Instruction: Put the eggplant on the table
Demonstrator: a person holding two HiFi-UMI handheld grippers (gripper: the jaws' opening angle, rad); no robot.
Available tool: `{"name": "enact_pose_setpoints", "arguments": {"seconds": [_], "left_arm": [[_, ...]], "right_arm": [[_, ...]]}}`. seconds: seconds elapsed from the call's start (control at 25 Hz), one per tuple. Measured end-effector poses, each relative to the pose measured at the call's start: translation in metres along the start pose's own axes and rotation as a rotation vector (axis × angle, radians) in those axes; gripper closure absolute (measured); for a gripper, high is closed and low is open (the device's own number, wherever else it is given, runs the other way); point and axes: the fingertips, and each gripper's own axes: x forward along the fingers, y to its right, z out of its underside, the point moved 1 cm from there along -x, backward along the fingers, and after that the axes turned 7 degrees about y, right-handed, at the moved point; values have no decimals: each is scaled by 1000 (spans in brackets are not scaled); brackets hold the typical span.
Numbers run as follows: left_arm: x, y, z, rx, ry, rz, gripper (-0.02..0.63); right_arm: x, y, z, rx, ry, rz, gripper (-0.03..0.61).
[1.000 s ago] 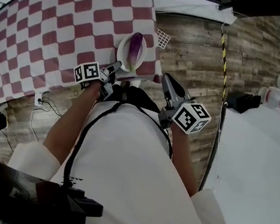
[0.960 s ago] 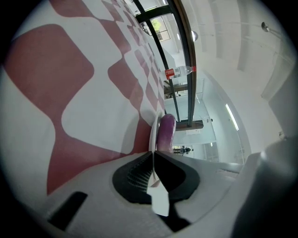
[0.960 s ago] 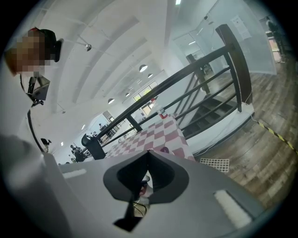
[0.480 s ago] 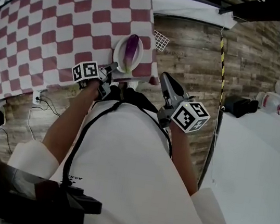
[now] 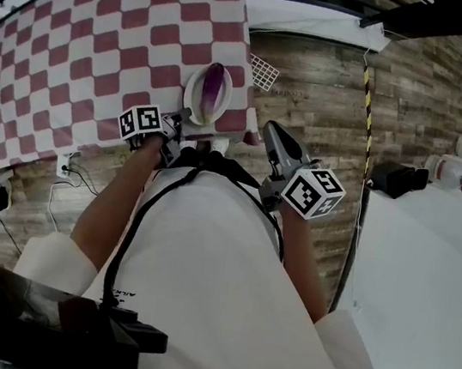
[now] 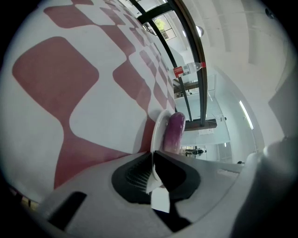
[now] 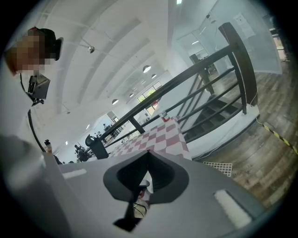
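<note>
as left tongs (image 6: 153, 152) ease open on plate (image 6: 155, 132) rim, eggplant (image 6: 175, 130) half-hidden; right tongs (image 7: 148, 152) clenched.

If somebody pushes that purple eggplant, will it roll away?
It would probably roll sideways, because the eggplant looks long and round. The raised rim of the plate might stop it. Its skin looks shiny, so it may be slippery to grab.
</note>
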Motion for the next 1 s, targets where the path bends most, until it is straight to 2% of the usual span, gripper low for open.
{"name": "enact_pose_setpoints", "arguments": {"seconds": [0.6, 0.72, 0.84, 1.0], "left_arm": [[2, 0, 0, 9, -35, -101, 576], [2, 0, 1, 18, -35, -127, 565], [3, 3, 2, 14, -34, -126, 523], [2, 8, 2, 19, -30, -126, 498]], "right_arm": [[-4, 9, -11, 5, 24, -23, 571], [-4, 10, -15, 2, 30, -31, 571], [-4, 11, -20, -2, 37, -40, 571], [-4, 12, -27, -6, 47, -55, 571]]}}
